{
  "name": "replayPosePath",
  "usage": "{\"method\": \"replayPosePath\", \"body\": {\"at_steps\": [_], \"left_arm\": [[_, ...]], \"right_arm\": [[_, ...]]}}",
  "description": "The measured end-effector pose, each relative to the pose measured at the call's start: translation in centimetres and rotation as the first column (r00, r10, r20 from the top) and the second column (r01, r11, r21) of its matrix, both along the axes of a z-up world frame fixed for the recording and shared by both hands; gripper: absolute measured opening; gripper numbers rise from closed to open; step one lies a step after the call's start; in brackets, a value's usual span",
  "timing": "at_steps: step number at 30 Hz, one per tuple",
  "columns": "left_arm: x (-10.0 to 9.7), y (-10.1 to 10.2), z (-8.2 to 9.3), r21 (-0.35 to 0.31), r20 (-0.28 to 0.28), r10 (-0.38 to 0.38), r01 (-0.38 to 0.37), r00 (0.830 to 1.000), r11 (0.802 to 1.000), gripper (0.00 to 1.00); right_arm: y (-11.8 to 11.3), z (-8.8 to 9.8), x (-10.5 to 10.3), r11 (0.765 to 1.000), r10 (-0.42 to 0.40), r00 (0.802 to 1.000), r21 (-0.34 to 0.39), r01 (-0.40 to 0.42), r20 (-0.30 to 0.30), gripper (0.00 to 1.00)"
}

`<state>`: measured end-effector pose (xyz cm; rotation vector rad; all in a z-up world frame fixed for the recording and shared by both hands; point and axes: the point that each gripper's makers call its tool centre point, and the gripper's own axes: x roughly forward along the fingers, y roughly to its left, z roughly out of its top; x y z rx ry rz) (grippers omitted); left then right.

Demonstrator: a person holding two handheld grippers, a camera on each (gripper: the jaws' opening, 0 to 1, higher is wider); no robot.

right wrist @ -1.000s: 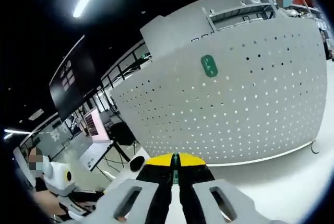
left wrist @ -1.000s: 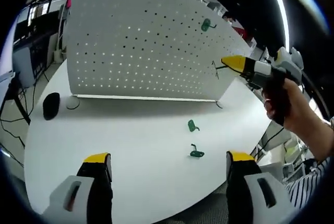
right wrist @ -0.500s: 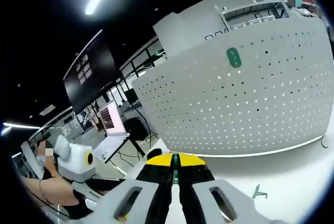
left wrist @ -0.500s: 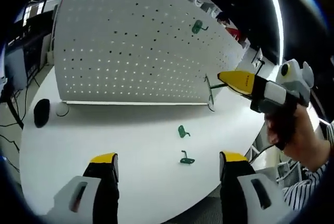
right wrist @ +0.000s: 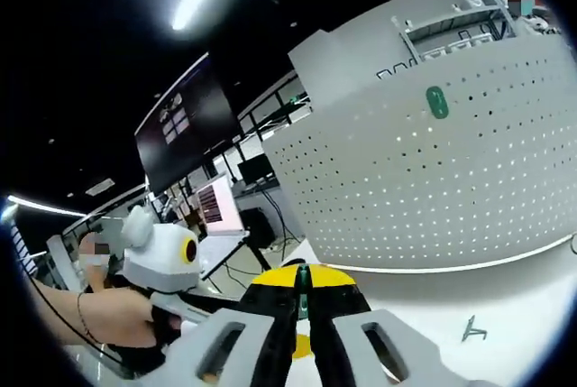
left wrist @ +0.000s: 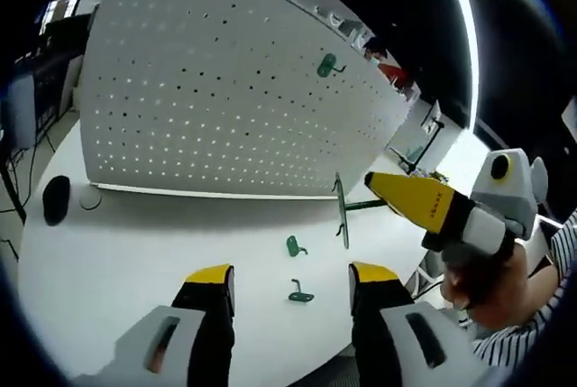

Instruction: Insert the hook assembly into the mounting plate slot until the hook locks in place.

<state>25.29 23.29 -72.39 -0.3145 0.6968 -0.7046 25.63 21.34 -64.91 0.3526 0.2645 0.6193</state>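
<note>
Progress looks partial: one green hook (left wrist: 326, 66) already sits high on the pegboard (left wrist: 225, 107), while the right gripper (left wrist: 379, 188), jaws pressed together, pinches another hook (left wrist: 343, 211) by its stem, apart from the board's near edge. Two spare hooks (left wrist: 293, 245) lie on the table (left wrist: 117, 252) just ahead of the left gripper (left wrist: 290, 281), whose jaws stand spread and hold nothing. Insertion and locking remain, I judge. Beyond the right gripper, free room reaches the board face.

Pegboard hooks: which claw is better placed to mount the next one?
Right. The right claw is shut on a green hook, held up before the pegboard. The left claw is open and empty, low over the table.
</note>
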Motion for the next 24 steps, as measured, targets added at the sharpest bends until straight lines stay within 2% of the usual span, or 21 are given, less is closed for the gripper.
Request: {"method": "replayPosePath", "body": {"at_steps": [11, 18, 24], "left_arm": [[-0.3, -0.6, 0.9, -0.064, -0.013, -0.004, 0.003, 1.000, 0.998, 0.35], [-0.5, -0.9, 1.4, -0.102, -0.024, -0.015, 0.012, 1.000, 0.995, 0.21], [-0.6, -1.2, 1.8, -0.140, -0.032, -0.014, 0.010, 0.999, 0.990, 0.15]], "right_arm": [[0.7, -0.2, -0.4, 1.000, 0.018, 1.000, -0.001, -0.018, 0.011, 0.00], [1.0, 0.0, -0.6, 1.000, 0.023, 0.999, 0.002, -0.023, 0.024, 0.00], [1.3, 0.1, -0.8, 1.000, 0.025, 0.999, 0.004, -0.025, 0.030, 0.00]]}}
